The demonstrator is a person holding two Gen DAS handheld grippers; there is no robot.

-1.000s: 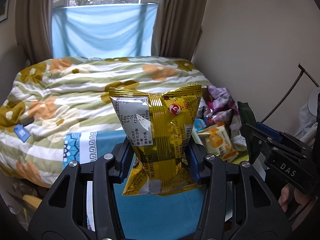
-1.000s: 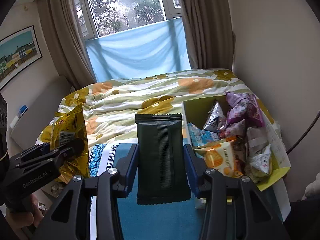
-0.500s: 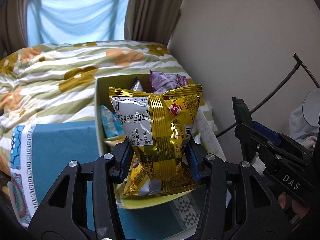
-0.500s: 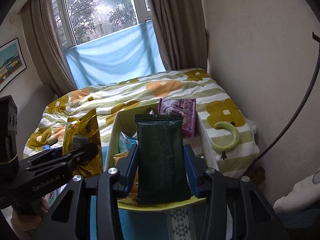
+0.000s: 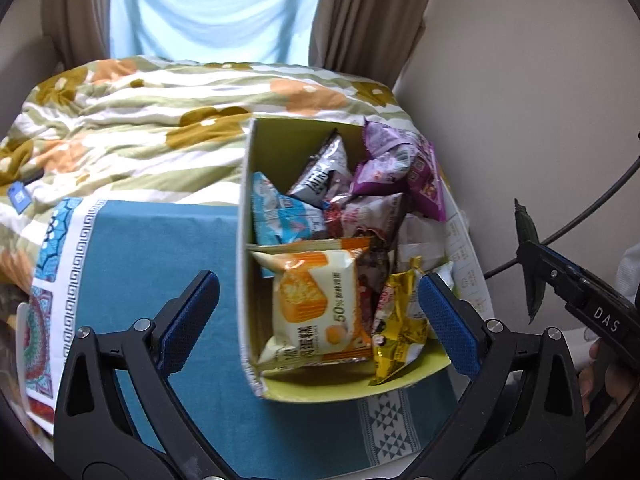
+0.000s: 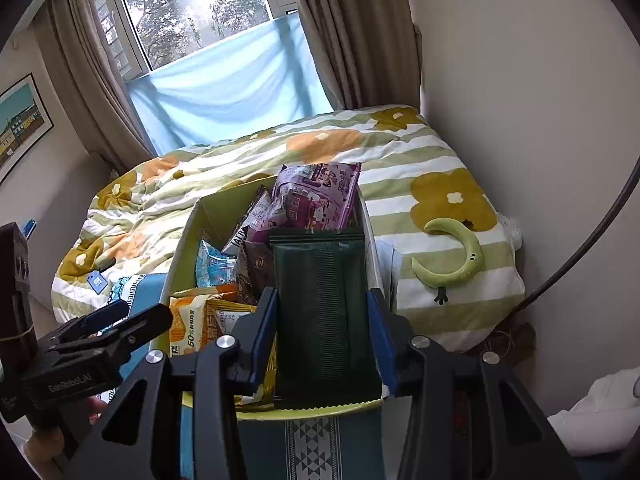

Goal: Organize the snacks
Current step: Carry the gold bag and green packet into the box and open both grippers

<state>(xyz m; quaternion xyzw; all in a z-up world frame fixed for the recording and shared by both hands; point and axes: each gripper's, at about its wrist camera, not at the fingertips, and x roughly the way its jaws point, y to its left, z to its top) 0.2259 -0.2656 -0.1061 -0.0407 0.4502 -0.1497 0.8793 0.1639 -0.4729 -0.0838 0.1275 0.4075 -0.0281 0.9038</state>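
Note:
A yellow-green open box [image 5: 276,148] holds several snack packets: orange cake packs, a blue pack, grey and purple ones. My left gripper [image 5: 316,320] is open and empty above the box's near end. The gold chip bag [image 5: 400,328] lies in the box's near right corner. My right gripper [image 6: 322,340] is shut on a dark green packet [image 6: 324,308], held upright over the near right part of the box [image 6: 188,240]. The green packet also shows in the left wrist view [image 5: 528,256].
The box sits on a teal patterned cloth [image 5: 168,264] beside a bed with a flowered striped quilt [image 5: 140,120]. A green crescent toy [image 6: 456,256] lies on the quilt at right. A wall and a black cable [image 5: 600,200] are close on the right.
My left gripper opened and let go of the gold chip bag, which now lies in the box. My right gripper moved closer over the box with the green packet.

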